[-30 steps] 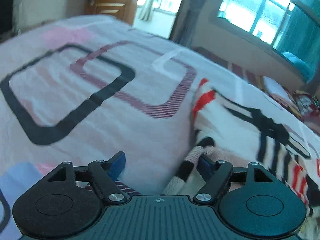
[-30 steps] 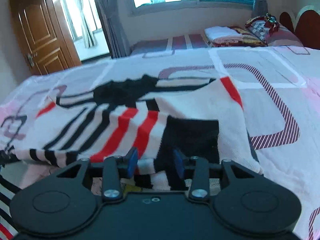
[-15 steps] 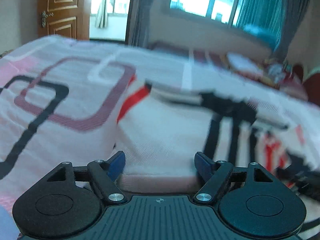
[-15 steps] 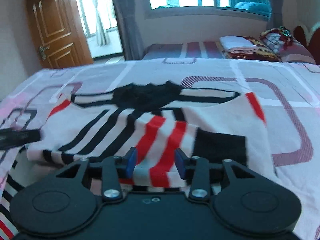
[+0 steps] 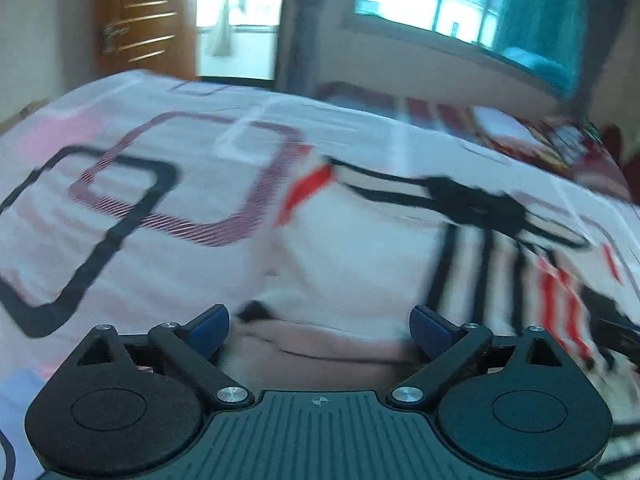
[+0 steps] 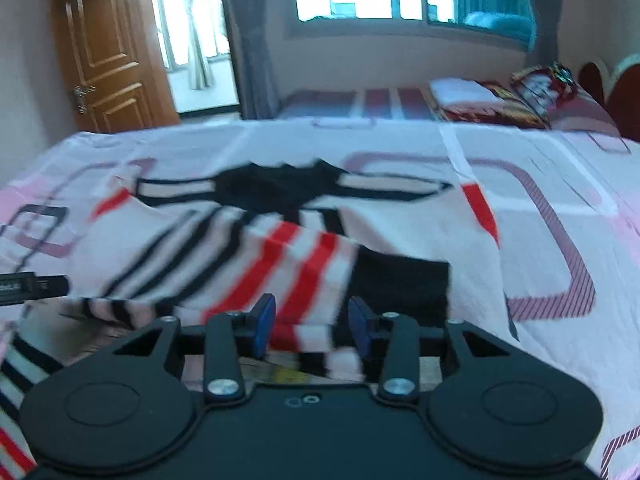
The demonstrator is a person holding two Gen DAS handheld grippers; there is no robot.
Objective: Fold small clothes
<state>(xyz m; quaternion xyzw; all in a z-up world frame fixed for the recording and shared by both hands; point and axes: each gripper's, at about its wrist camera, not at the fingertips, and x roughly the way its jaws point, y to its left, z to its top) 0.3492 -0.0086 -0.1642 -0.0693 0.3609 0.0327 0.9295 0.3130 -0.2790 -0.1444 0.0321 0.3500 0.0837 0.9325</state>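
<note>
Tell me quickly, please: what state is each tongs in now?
Left tongs: open, jaws just widened; striped sweater edge lies between, ungripped.
Right tongs: closed on the striped sweater.

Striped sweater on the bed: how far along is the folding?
Done: one sleeve lies folded across the striped sweater. In hand: the right gripper straddles that sleeve's cuff; the left gripper has just opened, clamping nothing. Left: the sweater is still spread across the bed, so further folds remain.

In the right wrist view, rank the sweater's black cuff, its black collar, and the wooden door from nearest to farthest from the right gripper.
From the right gripper:
1. Black cuff, just ahead, slightly right.
2. Black collar, mid-bed, centre.
3. Wooden door, far left wall.
</note>
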